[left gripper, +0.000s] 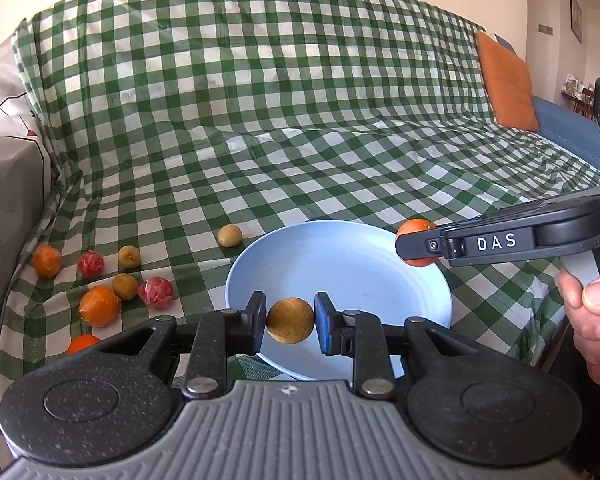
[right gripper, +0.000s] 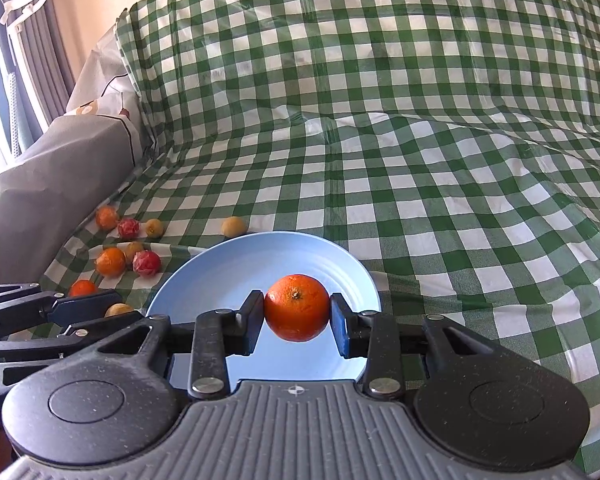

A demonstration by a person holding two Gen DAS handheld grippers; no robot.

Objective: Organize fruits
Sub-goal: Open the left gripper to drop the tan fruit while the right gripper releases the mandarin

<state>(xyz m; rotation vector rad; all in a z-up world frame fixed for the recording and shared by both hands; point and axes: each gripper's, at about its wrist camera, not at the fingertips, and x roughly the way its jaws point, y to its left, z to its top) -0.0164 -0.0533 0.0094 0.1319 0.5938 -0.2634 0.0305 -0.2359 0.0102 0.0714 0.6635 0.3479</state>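
My left gripper (left gripper: 290, 322) is shut on a yellow-brown round fruit (left gripper: 290, 321) and holds it over the near rim of a light blue plate (left gripper: 352, 264). My right gripper (right gripper: 297, 312) is shut on an orange (right gripper: 297, 307) and holds it above the same plate (right gripper: 260, 264). In the left wrist view the right gripper (left gripper: 416, 242) reaches in from the right with the orange (left gripper: 417, 227) at the plate's right edge. The left gripper (right gripper: 100, 308) with its fruit (right gripper: 118, 309) shows at the left of the right wrist view.
Several loose fruits lie on the green checked cloth (left gripper: 300, 152) left of the plate: oranges (left gripper: 99, 305), red fruits (left gripper: 156, 291) and yellow-brown ones (left gripper: 229, 235). A grey sofa arm (left gripper: 8, 208) rises at the left. An orange cushion (left gripper: 506, 80) stands at the back right.
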